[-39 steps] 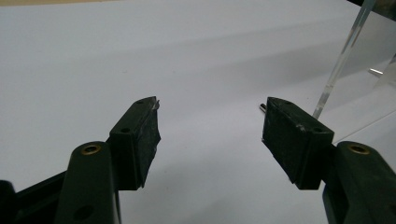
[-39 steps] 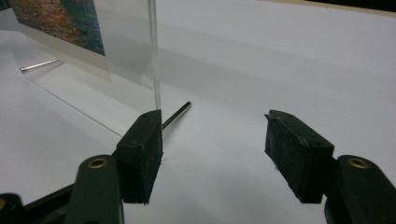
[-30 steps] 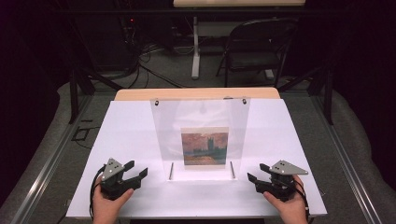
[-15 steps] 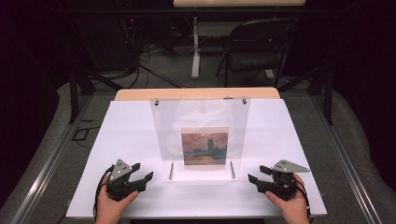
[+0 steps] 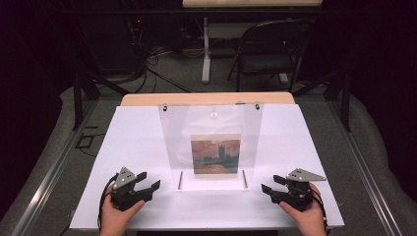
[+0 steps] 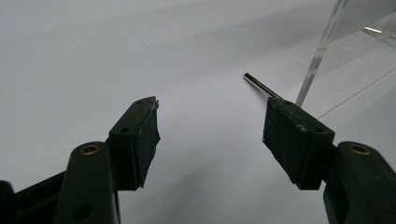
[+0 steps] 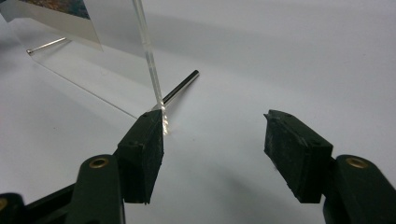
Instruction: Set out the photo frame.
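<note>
A clear acrylic stand (image 5: 211, 123) rises from the middle of the white table (image 5: 137, 132) and holds a small painting print (image 5: 215, 155) of buildings under a reddish sky. A thin metal rod lies at each side of its base: the left rod (image 5: 180, 180) and the right rod (image 5: 244, 178). My left gripper (image 5: 149, 180) rests near the front left, open, with nothing between its jaws (image 6: 215, 105); the left rod (image 6: 259, 85) and the panel's edge (image 6: 322, 46) lie just beyond. At the front right my right gripper (image 5: 272, 183) is open and empty (image 7: 215, 116), close to the right rod (image 7: 182, 87) and the panel's edge (image 7: 148, 51).
A hand holds each gripper at the table's near edge. The wooden back edge (image 5: 206, 99) of the table shows behind the stand. Beyond it on the floor stand a dark folding chair (image 5: 268, 51), a table leg (image 5: 205, 49) and several cables.
</note>
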Demonstrator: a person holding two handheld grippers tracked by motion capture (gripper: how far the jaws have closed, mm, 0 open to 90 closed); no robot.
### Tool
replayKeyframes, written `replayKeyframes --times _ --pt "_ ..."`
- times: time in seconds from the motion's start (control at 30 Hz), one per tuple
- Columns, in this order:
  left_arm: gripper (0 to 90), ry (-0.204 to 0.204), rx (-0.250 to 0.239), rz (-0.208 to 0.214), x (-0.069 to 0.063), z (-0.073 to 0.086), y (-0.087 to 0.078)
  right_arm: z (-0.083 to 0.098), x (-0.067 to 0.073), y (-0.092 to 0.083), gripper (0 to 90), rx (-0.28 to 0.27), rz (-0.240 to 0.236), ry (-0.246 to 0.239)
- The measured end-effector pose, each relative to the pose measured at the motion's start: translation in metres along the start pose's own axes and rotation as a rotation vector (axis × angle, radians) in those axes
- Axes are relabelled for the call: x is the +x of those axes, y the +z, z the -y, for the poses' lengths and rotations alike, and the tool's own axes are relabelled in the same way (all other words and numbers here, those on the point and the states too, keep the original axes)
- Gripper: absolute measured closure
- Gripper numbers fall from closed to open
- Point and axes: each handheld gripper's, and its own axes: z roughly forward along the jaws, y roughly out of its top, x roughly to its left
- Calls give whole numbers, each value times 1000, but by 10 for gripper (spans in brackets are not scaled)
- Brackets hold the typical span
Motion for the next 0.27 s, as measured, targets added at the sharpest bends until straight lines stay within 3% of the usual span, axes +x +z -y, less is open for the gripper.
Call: replayKeyframes --times 0.27 --pt "357 -21 -10 2 3 0 0 1 -2 -3 372 2 0 15"
